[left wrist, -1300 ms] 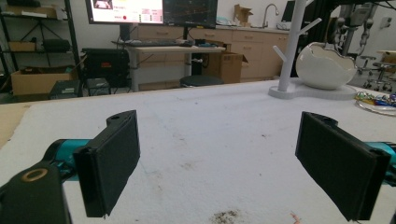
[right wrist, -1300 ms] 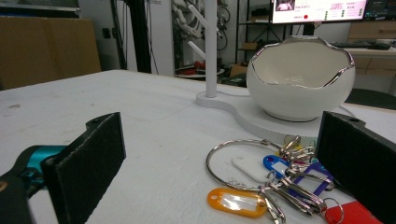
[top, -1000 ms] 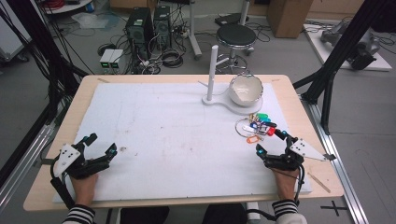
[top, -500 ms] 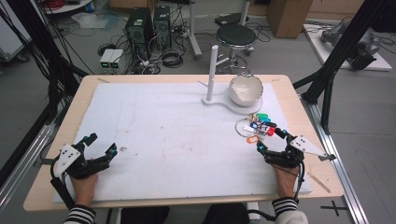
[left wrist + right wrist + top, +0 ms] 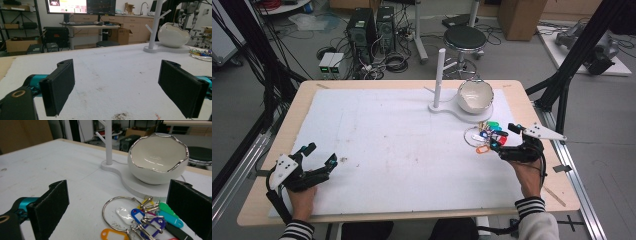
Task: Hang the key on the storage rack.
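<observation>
The right hand-held gripper [image 5: 507, 136] is wide open and empty by the silver ring of bright plastic key tags [image 5: 140, 218], low in its view, so tags may slip out when it closes.

The high view looked forward and down from above the near edge of the tabletop [image 5: 402, 150], taking in its whole surface and the floor toward 12 o'clock. The left gripper view sat low at 7 o'clock, facing across toward 2. The right gripper view sat close at 4 o'clock. All three shared the white bowl [image 5: 475, 96] [image 5: 173, 35] [image 5: 158, 157] and key ring [image 5: 484, 136] [image 5: 203, 53] [image 5: 140, 218].
</observation>
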Demonstrator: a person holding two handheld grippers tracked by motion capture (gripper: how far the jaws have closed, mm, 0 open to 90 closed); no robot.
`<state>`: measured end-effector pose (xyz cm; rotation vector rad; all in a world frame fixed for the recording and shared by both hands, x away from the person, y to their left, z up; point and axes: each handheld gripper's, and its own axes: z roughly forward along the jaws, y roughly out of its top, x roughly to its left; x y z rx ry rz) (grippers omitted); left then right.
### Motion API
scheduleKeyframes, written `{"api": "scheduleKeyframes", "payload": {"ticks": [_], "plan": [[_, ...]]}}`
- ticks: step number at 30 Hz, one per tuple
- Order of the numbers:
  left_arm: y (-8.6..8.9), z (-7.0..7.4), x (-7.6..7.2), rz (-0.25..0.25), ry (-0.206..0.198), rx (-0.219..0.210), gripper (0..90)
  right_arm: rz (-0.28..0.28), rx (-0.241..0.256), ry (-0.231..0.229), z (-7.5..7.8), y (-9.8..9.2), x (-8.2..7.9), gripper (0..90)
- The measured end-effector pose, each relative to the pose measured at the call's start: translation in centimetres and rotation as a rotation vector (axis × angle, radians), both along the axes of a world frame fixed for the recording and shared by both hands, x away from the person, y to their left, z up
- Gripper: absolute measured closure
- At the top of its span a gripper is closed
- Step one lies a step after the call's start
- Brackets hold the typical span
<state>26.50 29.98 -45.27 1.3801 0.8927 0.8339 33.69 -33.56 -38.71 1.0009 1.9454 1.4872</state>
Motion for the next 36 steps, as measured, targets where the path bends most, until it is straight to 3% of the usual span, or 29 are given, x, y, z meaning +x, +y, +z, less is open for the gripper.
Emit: {"api": "scheduleKeyframes", "payload": {"ticks": [7, 8, 10, 15, 17, 20, 24, 27, 29, 33, 34, 36], "plan": [[0.0, 0.0, 0.0, 0.000, 0.000, 0.000, 14.3, 0.048, -0.115, 0.074, 3.0, 0.8, 2.5, 3.8], [0.0, 0.0, 0.0, 0.000, -0.001, -0.001, 14.3, 0.048, -0.115, 0.074, 3.0, 0.8, 2.5, 3.8], [0.0, 0.0, 0.0, 0.001, 0.000, 0.001, 14.3, 0.076, -0.171, 0.111, 3.6, 1.4, 3.3, 3.9], [0.0, 0.0, 0.0, 0.001, 0.001, -0.002, 14.3, 0.140, -0.248, 0.161, 4.3, 2.7, 4.7, 3.8], [0.0, 0.0, 0.0, 0.001, 0.001, -0.001, 14.3, 0.153, -0.263, 0.168, 4.3, 2.9, 5.0, 3.8], [0.0, 0.0, 0.0, 0.001, 0.001, -0.002, 14.3, 0.193, -0.361, 0.224, 4.5, 4.1, 6.1, 3.9], [0.0, 0.0, 0.0, 0.001, 0.001, -0.003, 14.3, 0.226, -0.392, 0.254, 4.4, 4.9, 6.8, 3.9], [0.0, 0.0, 0.0, 0.001, 0.001, -0.006, 14.3, 0.261, -0.456, 0.289, 4.3, 6.0, 7.6, 3.9], [0.0, 0.0, 0.0, 0.001, 0.000, -0.007, 14.3, 0.262, -0.466, 0.298, 4.3, 6.3, 7.7, 3.9], [0.0, 0.0, 0.1, 0.002, 0.001, -0.012, 14.3, 0.299, -0.549, 0.346, 4.1, 7.6, 8.5, 4.2], [0.0, 0.0, 0.1, 0.002, 0.001, -0.012, 14.3, 0.299, -0.549, 0.346, 4.1, 7.6, 8.5, 4.2], [0.0, 0.0, 0.1, 0.002, 0.002, -0.012, 14.3, 0.317, -0.613, 0.366, 3.9, 8.2, 8.8, 4.3]]}}
